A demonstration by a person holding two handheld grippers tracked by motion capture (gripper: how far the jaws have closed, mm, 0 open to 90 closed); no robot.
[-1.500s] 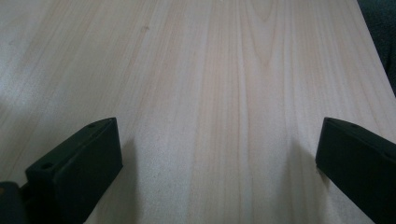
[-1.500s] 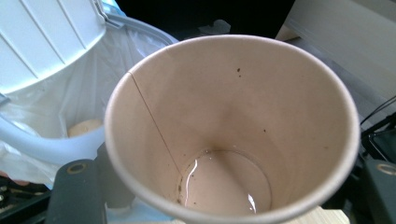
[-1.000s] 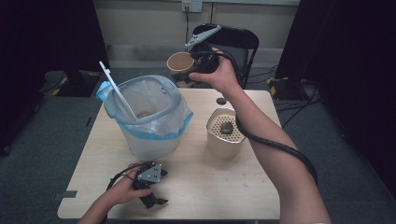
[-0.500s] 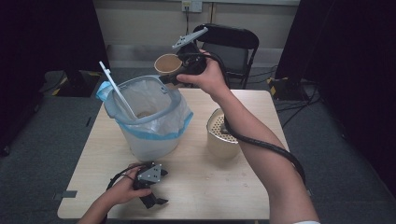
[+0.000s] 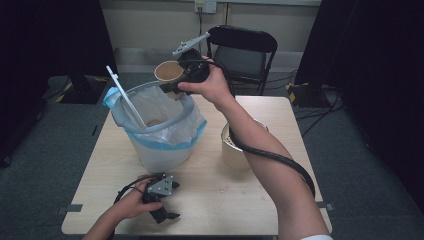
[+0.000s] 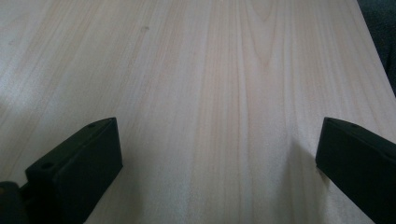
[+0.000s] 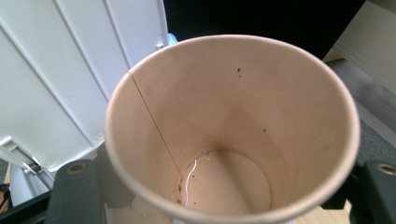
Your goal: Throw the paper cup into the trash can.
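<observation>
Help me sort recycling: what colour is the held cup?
Light brown cup, clearest in the right gripper view.

The right arm reached far out over the table's far edge, bent at the elbow. Its hand held the right claw [image 5: 172, 89] up high, its jaws closed on something. The left hand rested the left claw [image 5: 162, 212] on the table by the near edge, its jaws wide apart.

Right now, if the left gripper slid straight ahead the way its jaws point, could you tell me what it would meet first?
Probably nothing: the left gripper lies open, jaws along the bare table, whose wood runs clear to the far edge in its view. Beyond that, depth is hard to judge.
</observation>
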